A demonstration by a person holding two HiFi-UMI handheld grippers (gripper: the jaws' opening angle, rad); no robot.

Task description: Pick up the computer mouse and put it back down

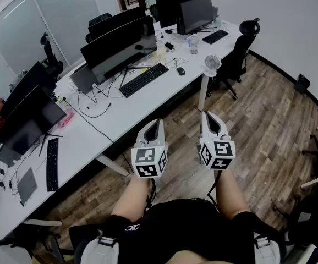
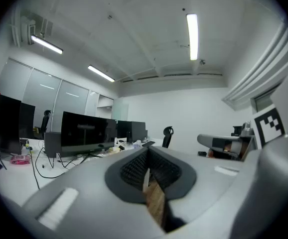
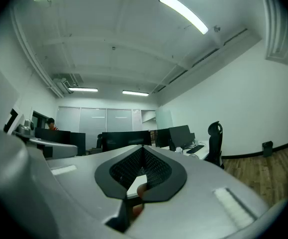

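We hold the left gripper (image 1: 154,126) and right gripper (image 1: 209,120) level over the floor (image 1: 263,125), both pressed together, empty. The mouse (image 1: 180,71) sits on the surface (image 1: 148,100) beside the keyboard (image 1: 144,80), well apart.

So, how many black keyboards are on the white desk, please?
3 black keyboards: one mid-desk, one at the far end, one near left; black monitors may hide others.

head: high, steeply down over desk (image 1: 142,100) | gripper views: level, toward shared monitors (image 2: 84,131)
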